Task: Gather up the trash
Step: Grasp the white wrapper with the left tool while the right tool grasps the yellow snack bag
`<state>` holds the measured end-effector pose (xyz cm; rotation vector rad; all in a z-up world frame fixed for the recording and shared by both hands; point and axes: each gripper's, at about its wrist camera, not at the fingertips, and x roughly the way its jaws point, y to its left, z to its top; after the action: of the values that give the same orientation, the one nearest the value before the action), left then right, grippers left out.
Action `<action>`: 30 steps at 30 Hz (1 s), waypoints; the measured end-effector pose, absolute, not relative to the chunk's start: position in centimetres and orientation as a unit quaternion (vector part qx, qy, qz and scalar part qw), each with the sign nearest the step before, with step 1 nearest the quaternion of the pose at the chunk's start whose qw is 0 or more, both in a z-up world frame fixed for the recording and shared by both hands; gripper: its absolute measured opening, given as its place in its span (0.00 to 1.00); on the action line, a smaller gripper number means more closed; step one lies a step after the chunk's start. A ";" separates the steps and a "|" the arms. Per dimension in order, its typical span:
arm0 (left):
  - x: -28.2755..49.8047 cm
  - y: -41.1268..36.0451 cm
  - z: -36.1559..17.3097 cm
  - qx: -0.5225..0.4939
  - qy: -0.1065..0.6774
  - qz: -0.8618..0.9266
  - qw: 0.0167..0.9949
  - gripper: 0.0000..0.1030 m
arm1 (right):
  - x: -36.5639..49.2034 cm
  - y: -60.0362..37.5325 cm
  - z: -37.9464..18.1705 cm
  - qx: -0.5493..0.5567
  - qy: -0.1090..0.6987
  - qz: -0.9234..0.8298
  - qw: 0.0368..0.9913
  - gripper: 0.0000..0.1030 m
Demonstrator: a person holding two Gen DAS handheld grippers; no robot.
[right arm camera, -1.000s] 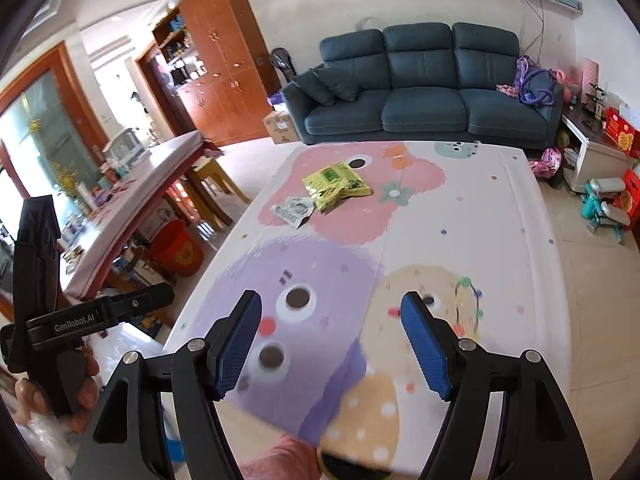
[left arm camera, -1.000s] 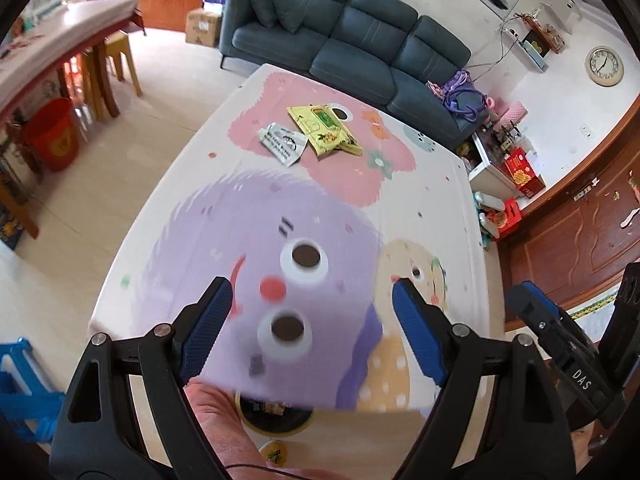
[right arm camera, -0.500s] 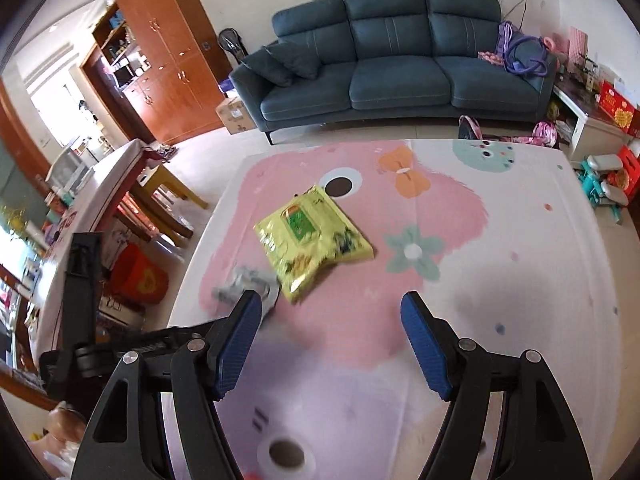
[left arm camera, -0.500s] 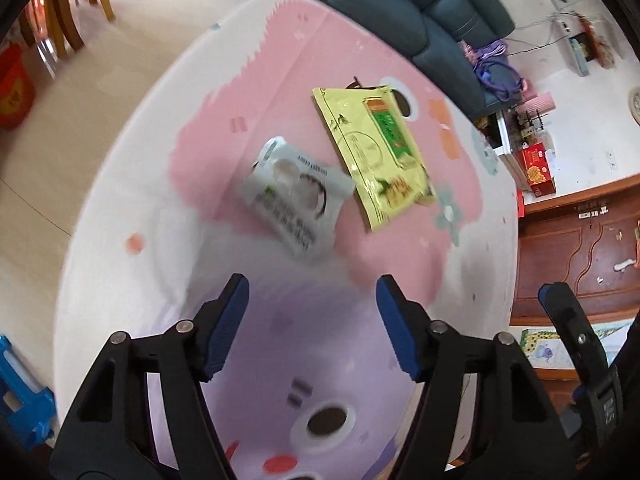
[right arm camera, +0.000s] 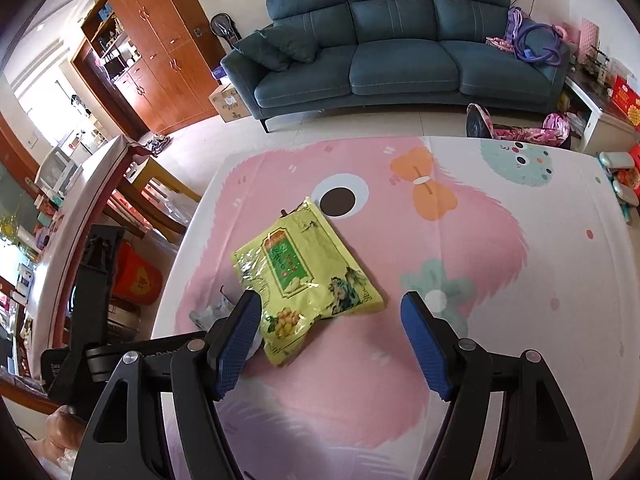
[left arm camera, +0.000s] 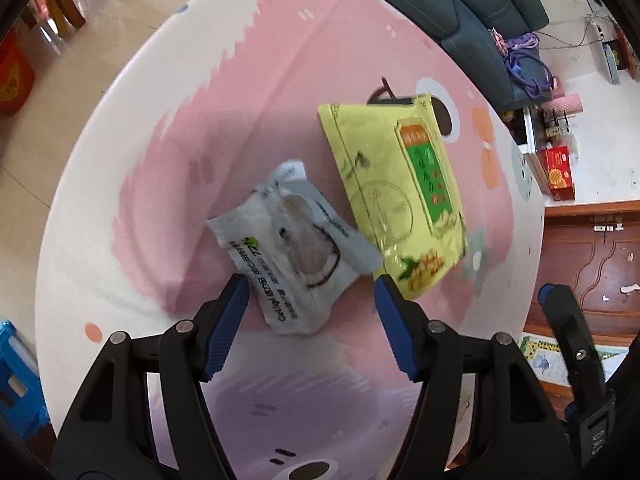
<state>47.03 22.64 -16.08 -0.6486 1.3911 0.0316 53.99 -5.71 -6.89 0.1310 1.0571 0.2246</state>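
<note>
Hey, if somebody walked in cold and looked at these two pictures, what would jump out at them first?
Two wrappers on the pink patch of the cartoon play mat: a big yellow snack bag and, touching its lower edge, a smaller white packet. The left gripper hangs open right over the white packet, and the right gripper is open near the yellow bag. Behind the mat stands a dark blue sofa.

White wrapper (right arm camera: 214,312) mostly behind tool

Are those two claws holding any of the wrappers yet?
No. The left claw is open over the white wrapper; the right claw is open near the yellow packet.
</note>
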 end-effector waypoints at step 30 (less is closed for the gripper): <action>50.4 29.6 -15.3 -0.233 0.598 0.039 0.766 0.12 | 67.5 -0.1 -17.6 -0.025 0.610 0.195 0.767 0.84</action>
<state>50.38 29.59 -15.28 -0.5054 1.2994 0.0841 67.55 -0.07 -17.56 -0.0537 1.3249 0.4230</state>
